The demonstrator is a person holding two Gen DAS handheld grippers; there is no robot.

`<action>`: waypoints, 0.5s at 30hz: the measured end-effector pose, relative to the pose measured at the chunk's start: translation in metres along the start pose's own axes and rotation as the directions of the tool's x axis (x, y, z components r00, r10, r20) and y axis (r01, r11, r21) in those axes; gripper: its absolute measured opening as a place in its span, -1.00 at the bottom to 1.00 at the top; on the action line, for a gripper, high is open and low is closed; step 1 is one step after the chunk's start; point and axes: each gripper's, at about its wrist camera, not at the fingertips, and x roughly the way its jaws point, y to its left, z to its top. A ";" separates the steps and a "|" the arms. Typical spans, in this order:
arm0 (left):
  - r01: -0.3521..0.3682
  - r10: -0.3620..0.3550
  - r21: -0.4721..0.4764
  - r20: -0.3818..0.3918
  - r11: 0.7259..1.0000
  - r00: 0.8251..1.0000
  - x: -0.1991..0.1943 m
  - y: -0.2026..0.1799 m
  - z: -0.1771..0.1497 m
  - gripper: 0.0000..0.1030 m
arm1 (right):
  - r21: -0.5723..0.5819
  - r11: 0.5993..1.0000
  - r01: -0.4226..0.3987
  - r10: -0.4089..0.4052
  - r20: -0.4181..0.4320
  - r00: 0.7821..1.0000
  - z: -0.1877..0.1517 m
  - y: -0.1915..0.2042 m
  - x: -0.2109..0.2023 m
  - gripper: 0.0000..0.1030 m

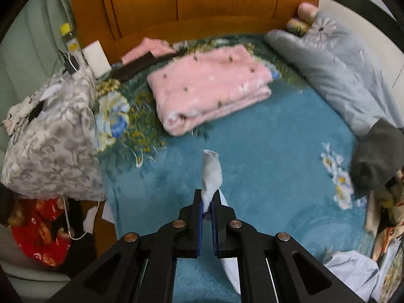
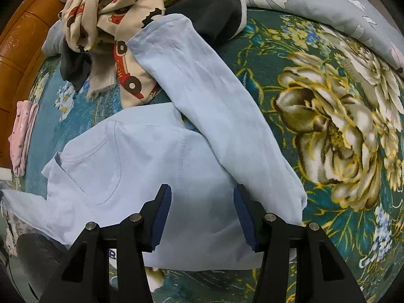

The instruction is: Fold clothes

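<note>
The left claw (image 1: 207, 208) is pinching a bunched corner of the pale blue cotton long-sleeved shirt (image 2: 161, 161), lying under the released right claw (image 2: 202, 213); pulling taut should be helping.

Left wrist view looks along the bed (image 1: 265, 156) toward the headboard (image 1: 189, 2) at 12 o'clock; right wrist view hovers close over the pale blue shirt (image 2: 176, 151); both share the pink blanket (image 1: 209, 85).

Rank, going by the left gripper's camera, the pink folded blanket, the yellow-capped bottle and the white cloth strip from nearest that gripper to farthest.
1. White cloth strip: pinched in the left gripper.
2. Pink folded blanket: mid-bed, ahead.
3. Yellow-capped bottle: far left, beside the headboard.
</note>
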 end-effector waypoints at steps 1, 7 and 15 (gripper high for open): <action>-0.001 0.001 0.019 -0.001 1.000 1.000 0.000 -0.002 -0.006 -0.83 | -0.001 1.000 -0.002 0.002 0.003 1.000 0.001 -0.001 -0.001 0.02; 0.061 -0.058 0.136 -0.029 0.989 0.998 0.007 -0.041 -0.020 -0.58 | -0.081 0.996 -0.027 0.031 0.048 0.998 0.017 0.007 -0.008 0.02; 0.329 -0.309 0.303 -0.114 0.894 0.944 -0.001 -0.110 -0.047 0.06 | -0.209 0.978 -0.021 0.032 0.049 0.998 0.044 0.028 0.007 0.02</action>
